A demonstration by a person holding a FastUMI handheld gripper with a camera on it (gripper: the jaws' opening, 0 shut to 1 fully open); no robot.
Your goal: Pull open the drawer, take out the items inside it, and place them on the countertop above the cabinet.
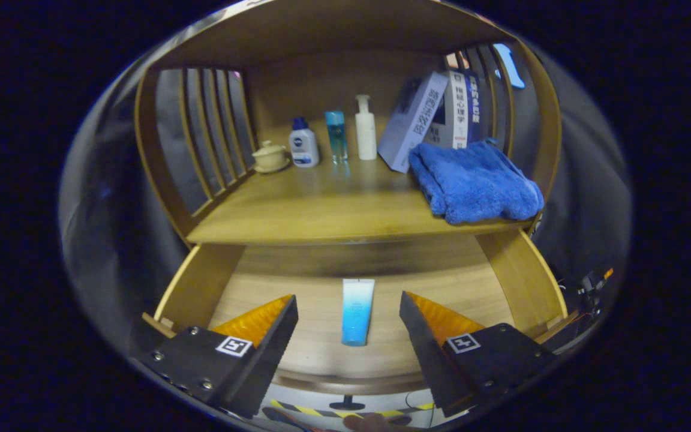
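1. Drawer (525, 282) pulled open below countertop (321, 210).
2. Blue-white tube (357, 312) lies flat on drawer floor, lengthwise, between fingers, touching neither.
3. Gripper (348, 312) spread wide, holding nothing, hovering over drawer.
4. Countertop: blue towel (474, 180) at right front; bottles (336, 135), lidded cup (270, 156), books (435, 117) along back.

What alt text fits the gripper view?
The open gripper hovers over a pulled-out wooden drawer, a blue-and-white tube lying between its fingers. On the countertop above sit bottles, books and a blue towel.
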